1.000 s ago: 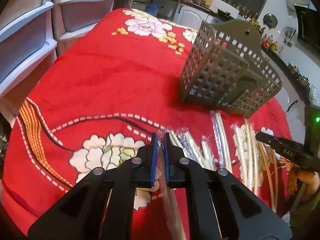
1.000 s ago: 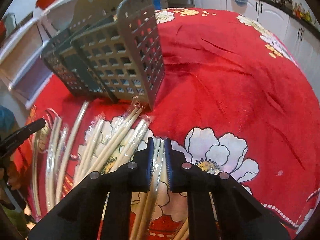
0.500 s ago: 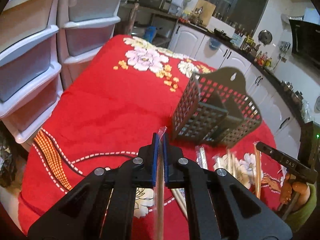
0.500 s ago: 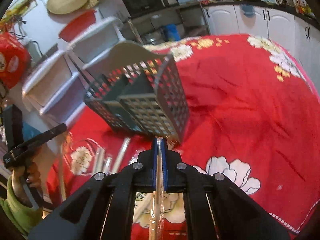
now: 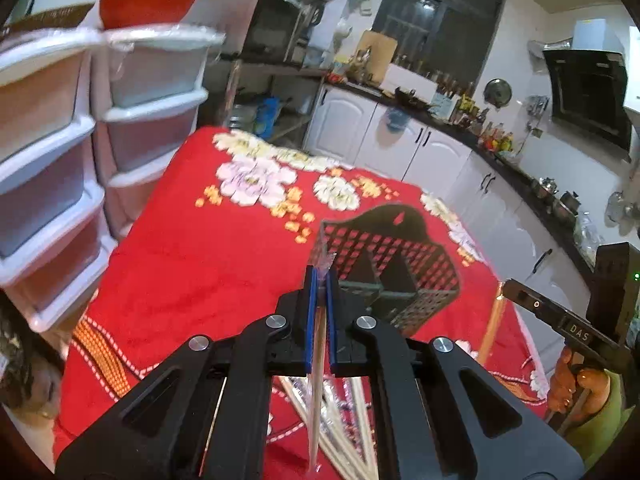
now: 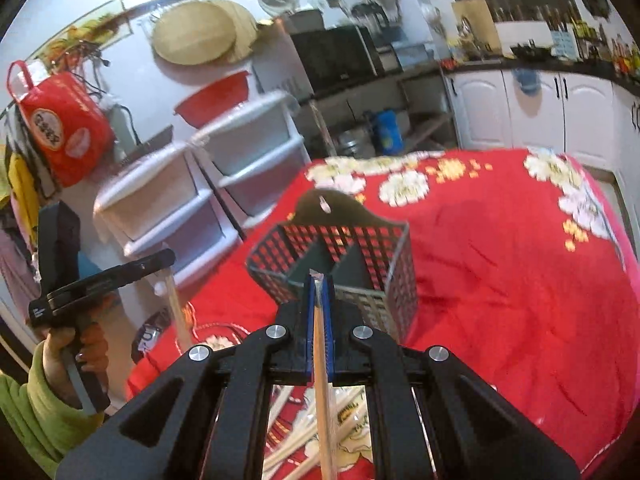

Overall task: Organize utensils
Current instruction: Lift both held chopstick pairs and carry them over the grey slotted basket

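Chopsticks in clear wrappers are the concern: the left gripper pinches one wrapped pair near its top end, and the right gripper pinches another, both hanging above the red-clothed surface just short of the slotted holder. Gripped so close to the tip, each long pair may swing or slip through slick plastic, catch the holder's rim, tip it, or drop among the spare pairs below.

Two grippers, the left gripper and the right gripper, each clamp one wrapped chopstick pair, with one perforated utensil basket just ahead and two white drawer towers farther left.
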A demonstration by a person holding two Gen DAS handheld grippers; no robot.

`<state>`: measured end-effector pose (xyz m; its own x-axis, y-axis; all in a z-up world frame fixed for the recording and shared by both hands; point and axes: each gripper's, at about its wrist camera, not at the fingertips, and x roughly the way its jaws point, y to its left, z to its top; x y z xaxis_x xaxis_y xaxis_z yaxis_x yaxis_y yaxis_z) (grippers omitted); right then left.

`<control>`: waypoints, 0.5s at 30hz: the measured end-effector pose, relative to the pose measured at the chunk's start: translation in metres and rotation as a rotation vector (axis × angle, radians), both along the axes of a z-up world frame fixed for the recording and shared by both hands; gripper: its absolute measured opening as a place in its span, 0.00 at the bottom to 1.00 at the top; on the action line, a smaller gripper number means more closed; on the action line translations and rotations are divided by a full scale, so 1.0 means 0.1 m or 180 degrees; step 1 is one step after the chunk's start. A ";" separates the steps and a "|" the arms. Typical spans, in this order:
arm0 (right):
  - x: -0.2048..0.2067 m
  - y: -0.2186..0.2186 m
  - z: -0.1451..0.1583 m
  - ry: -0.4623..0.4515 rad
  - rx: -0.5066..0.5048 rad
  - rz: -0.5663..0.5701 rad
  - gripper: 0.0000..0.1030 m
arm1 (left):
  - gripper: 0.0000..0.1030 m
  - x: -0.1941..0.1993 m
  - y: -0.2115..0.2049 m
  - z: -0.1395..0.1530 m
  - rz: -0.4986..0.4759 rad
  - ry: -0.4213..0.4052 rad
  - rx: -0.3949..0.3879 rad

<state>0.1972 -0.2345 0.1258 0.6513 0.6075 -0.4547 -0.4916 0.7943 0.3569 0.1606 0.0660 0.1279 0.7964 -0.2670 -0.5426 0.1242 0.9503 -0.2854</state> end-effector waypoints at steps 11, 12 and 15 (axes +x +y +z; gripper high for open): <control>-0.01 0.06 0.39 -0.0389 0.0095 0.0072 0.03 | 0.01 0.05 -0.10 0.35 -0.0063 -0.0244 -0.0059; -0.01 0.07 0.41 -0.0410 0.0103 0.0079 0.03 | 0.01 0.06 -0.11 0.38 -0.0070 -0.0268 -0.0058; 0.03 0.09 0.51 -0.0475 0.0139 0.0101 0.02 | 0.01 0.08 -0.13 0.54 -0.0077 -0.0378 -0.0067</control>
<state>0.1997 -0.2253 0.1770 0.6898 0.6460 -0.3269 -0.5665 0.7628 0.3119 0.1691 0.0525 0.1814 0.8479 -0.2974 -0.4389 0.1813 0.9406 -0.2871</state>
